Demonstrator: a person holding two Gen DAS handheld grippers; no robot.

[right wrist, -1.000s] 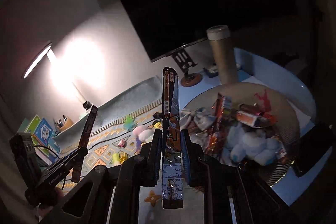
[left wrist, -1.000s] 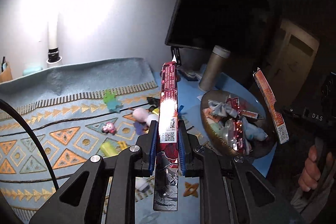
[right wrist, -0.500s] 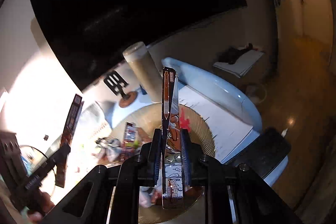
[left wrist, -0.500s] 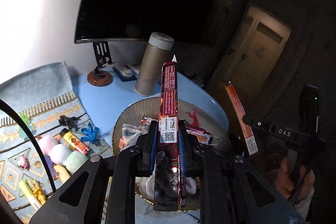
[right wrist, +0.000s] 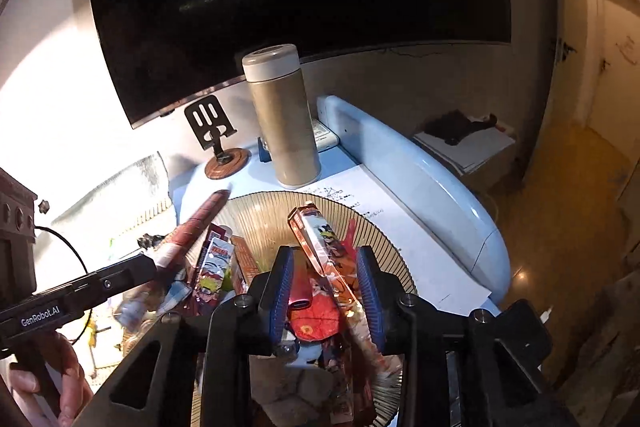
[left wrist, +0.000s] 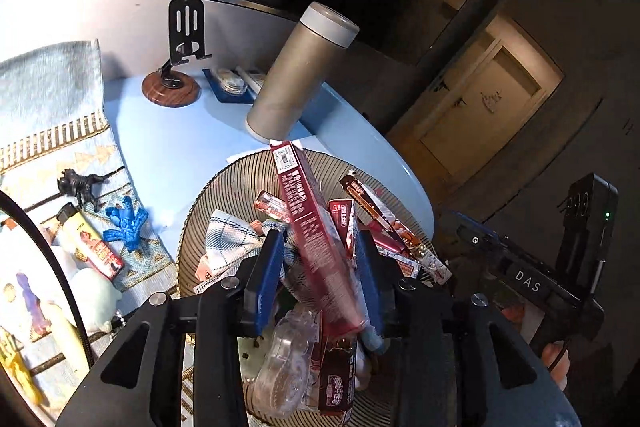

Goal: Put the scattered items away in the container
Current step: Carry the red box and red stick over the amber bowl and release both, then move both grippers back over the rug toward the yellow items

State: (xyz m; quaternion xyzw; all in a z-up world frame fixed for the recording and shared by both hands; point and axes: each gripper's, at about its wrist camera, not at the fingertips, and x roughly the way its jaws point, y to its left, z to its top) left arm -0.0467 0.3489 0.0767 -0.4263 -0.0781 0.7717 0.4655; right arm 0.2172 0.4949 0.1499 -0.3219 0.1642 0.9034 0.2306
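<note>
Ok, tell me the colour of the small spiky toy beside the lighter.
Bright blue toy, clearest in the left wrist view.

The right gripper [right wrist: 326,291] hangs over the ribbed basket [right wrist: 384,239], its jaws opening, and an orange packet [right wrist: 320,247] leans tilted between the blue pads, loose. At the left, the left gripper [right wrist: 120,277] carries a red packet [right wrist: 196,223]. A flask [right wrist: 284,115] stands behind the basket.

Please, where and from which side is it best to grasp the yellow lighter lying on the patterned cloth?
Probably grip the yellow lighter across the middle of its narrow body, coming from above, jaws spanning its width. It lies flat on the patterned cloth, and plush toys crowd one side.
</note>
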